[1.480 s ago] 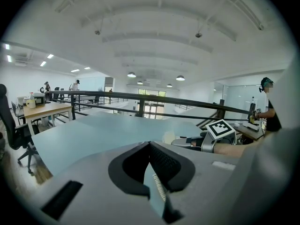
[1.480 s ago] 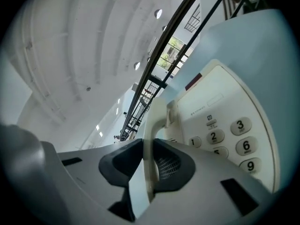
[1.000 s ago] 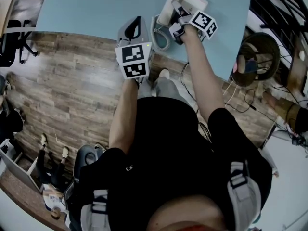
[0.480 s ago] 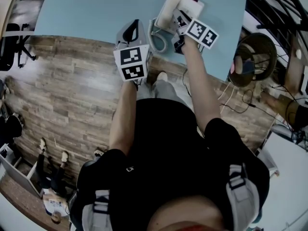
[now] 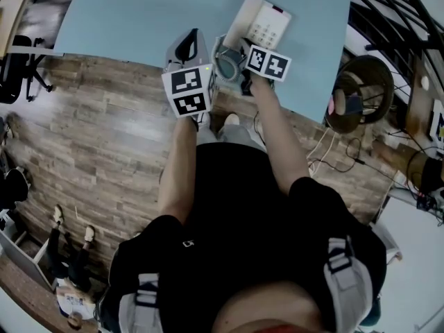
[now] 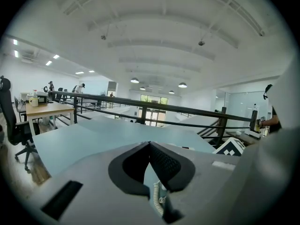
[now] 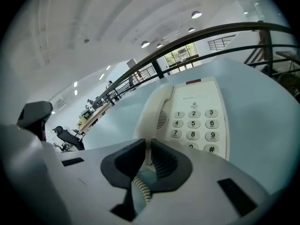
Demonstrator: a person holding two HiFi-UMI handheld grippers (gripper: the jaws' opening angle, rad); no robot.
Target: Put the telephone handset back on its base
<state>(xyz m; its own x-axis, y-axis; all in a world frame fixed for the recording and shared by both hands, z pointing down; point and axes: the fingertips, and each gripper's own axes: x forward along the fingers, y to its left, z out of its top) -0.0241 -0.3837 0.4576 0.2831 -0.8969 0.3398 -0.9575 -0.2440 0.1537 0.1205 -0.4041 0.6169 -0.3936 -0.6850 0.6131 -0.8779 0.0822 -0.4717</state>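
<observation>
The white handset [image 5: 239,18] lies in its cradle on the left side of the white telephone base [image 5: 272,25], which stands on the light blue table [image 5: 139,12]. In the right gripper view the handset [image 7: 157,112] rests beside the keypad [image 7: 199,122]. My right gripper [image 5: 251,46] hangs just short of the phone's near edge. Its jaws have just been closing and stand almost together [image 7: 150,142], a slim gap between them and nothing in it. The coiled cord [image 7: 140,189] runs below them. My left gripper [image 5: 196,33] hovers left of the phone, jaws [image 6: 150,143] closed and empty.
The table's near edge runs just under both grippers, with wooden floor [image 5: 104,137] below it. A round dark stand [image 5: 364,82] and loose cables [image 5: 333,141] lie on the right. An office chair [image 5: 14,61] stands far left. A dark railing [image 6: 140,108] runs behind the table.
My right gripper has let go of the handset, drawn back toward me and rolled, its jaws closing. The handset now lies on the base. The left gripper has barely shifted.
</observation>
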